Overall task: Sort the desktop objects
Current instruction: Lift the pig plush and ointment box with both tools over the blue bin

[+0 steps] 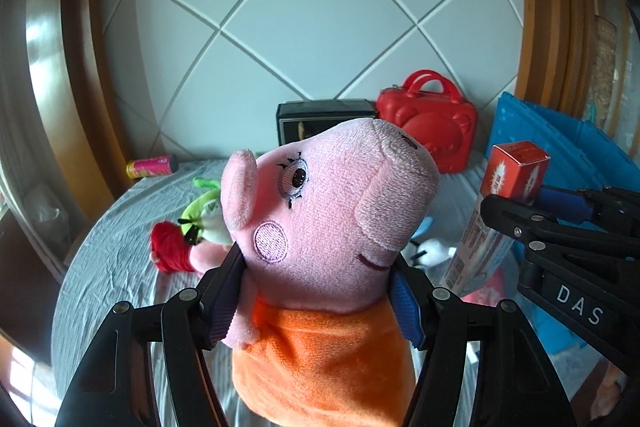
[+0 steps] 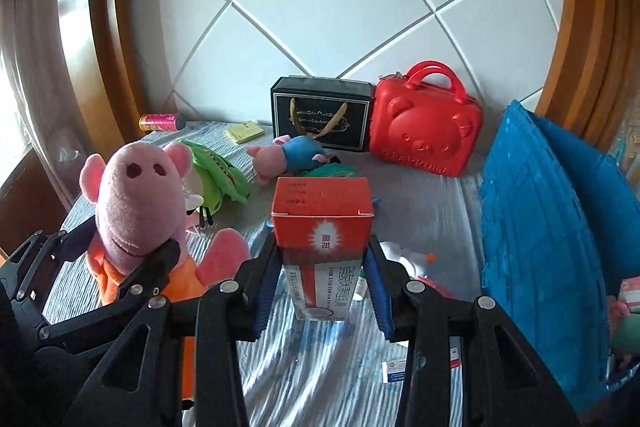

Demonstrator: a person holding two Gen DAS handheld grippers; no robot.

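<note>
My left gripper [image 1: 316, 291] is shut on a pink pig plush in an orange dress [image 1: 320, 211], clamped at the neck and held up off the table. The same pig plush [image 2: 136, 207] shows at the left of the right wrist view, with the left gripper [image 2: 120, 267] around it. My right gripper [image 2: 320, 287] is shut on a tall red and white carton [image 2: 322, 227], held upright above the cloth. That carton [image 1: 504, 195] and the right gripper [image 1: 532, 219] appear at the right of the left wrist view.
A grey striped cloth [image 2: 420, 211] covers the table. On it lie a green plush [image 2: 216, 175], a small pig plush in blue [image 2: 288, 155], a yellow pad [image 2: 244, 131] and a can [image 2: 160, 122]. A black box [image 2: 320, 113] and red bear case [image 2: 424, 127] stand at the back; a blue bin [image 2: 540, 227] stands right.
</note>
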